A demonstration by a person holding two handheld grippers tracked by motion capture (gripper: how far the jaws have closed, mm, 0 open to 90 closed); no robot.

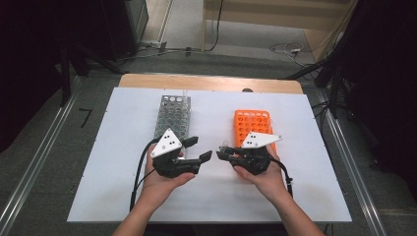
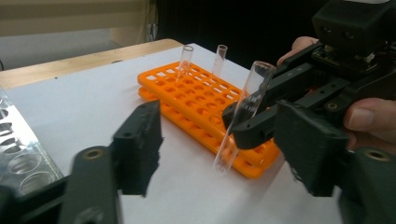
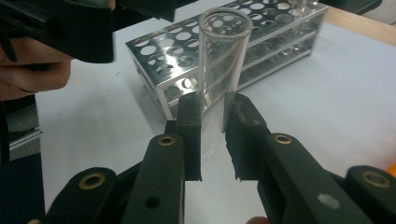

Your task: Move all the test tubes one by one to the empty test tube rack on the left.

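A clear glass test tube (image 3: 222, 60) stands upright between the jaws of my right gripper (image 3: 212, 121), which is shut on its lower part. In the left gripper view the same tube (image 2: 259, 77) hangs just in front of the orange rack (image 2: 196, 93), held by the right gripper (image 2: 240, 119). My left gripper (image 2: 219, 149) faces it with its jaws apart. The tube lies in the gap between them and neither pad touches it. From above, the left gripper (image 1: 199, 149) and right gripper (image 1: 221, 153) meet tip to tip at the table's middle.
A steel rack (image 1: 172, 115) stands behind the left hand and the orange rack (image 1: 253, 125) behind the right. Two more tubes (image 2: 185, 58) (image 2: 219, 56) stand at the orange rack's far end. The white table sheet (image 1: 123, 196) is bare near the front.
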